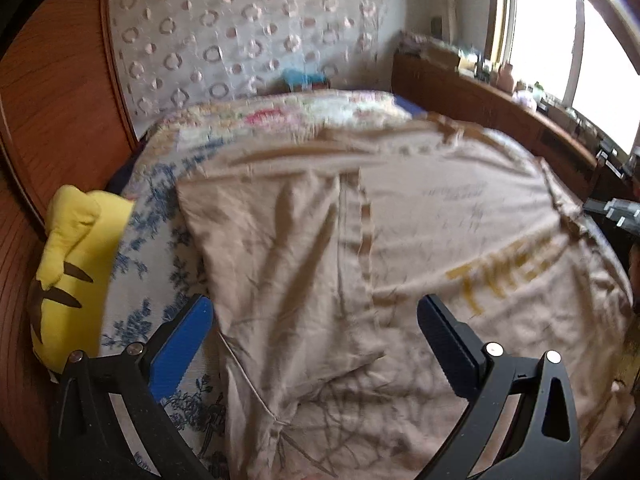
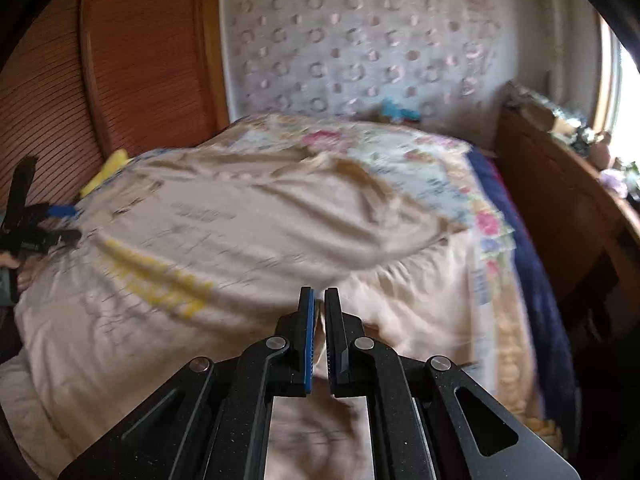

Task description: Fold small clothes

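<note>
A beige T-shirt (image 1: pixel 420 240) with yellow lettering lies spread on the bed, its left sleeve side folded over the body. It also shows in the right wrist view (image 2: pixel 224 236), blurred by motion. My left gripper (image 1: pixel 314 320) is open and empty, hovering just above the shirt's lower left part. My right gripper (image 2: pixel 319 300) is shut on the shirt's edge, with beige cloth pinched between its pads and lifted. The left gripper also appears at the far left of the right wrist view (image 2: pixel 60 220).
A floral quilt (image 1: pixel 288 116) covers the bed. A yellow plush toy (image 1: pixel 68 260) lies at the bed's left edge beside a wooden wardrobe (image 1: pixel 52 100). A wooden headboard shelf (image 1: pixel 500 104) with small items runs along the right under a window.
</note>
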A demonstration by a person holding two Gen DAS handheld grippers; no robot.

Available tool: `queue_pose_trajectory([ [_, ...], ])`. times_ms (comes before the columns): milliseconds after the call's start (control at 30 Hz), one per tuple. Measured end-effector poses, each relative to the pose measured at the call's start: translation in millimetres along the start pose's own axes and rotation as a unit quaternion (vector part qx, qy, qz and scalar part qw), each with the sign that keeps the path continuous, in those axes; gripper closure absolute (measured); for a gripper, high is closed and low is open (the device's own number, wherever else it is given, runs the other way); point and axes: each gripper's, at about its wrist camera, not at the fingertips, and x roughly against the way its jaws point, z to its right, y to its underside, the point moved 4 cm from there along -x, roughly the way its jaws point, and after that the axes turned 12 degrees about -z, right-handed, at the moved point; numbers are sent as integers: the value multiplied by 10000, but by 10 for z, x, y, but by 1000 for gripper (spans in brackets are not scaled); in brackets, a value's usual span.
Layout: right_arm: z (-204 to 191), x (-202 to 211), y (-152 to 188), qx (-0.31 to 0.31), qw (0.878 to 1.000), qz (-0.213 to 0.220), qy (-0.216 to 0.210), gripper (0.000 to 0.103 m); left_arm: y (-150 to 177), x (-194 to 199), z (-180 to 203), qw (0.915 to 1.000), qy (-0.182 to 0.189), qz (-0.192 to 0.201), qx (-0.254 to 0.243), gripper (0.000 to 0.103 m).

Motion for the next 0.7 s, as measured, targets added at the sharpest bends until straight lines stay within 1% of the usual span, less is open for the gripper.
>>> queue_pose_trajectory([
  [67,-74,-116,70,43,9998,-174,-122,98,-1,149,42,9997,6,249,19,0],
  [167,-79,-221,138,59,9994,-343,-65,98,25,308,115,9989,97,454,67,0],
  [233,-15,-209,176,-50,9993,-354,-61,90,26,376,185,9984,125,545,63,0],
  [300,73,-117,177,-205,9995,-235,-6,78,16,428,274,9980,111,626,16,0],
  [333,120,-71,173,-287,9994,-175,20,75,16,442,306,9978,123,651,-6,0],
  [367,181,-22,170,-374,9992,-117,41,69,26,475,344,9975,163,691,-39,0],
  [400,208,32,177,-445,9990,-66,67,66,19,484,378,9973,186,714,-49,0],
  [500,388,137,208,-651,9975,29,287,66,38,542,466,9964,243,812,-96,0],
  [533,388,162,250,-709,9968,18,361,66,49,555,490,9962,211,838,-105,0],
  [600,508,152,288,-787,9956,-50,513,66,74,575,530,9959,114,891,-128,0],
  [700,683,54,329,-939,9925,-243,739,66,102,576,571,9960,106,880,-141,0],
])
